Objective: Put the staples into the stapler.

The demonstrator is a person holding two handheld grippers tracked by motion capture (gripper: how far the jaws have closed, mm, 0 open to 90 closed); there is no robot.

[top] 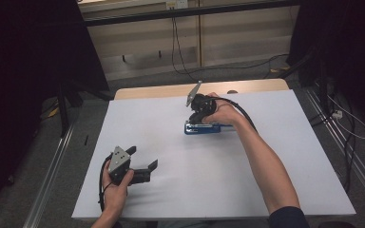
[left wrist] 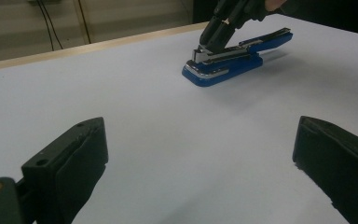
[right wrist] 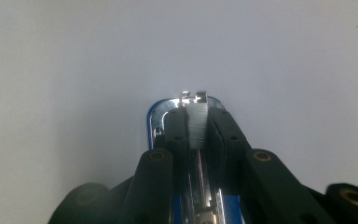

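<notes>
Gripping the blue plastic stapler with chrome magazine at its front end, my right claw has both jaws pinched narrow on the metal staple channel. Stapler lies flat mid-surface, toward the far edge of the white surface. Left claw rests near the front-left corner, jaws wide, nothing between them, well apart from the stapler. Risk, as I judge it: the hold sits on slick metal near the nose, so a lift could let the rear swing down or the magazine slip free.

Dim, soft overhead light (dark, murky edges)
</notes>
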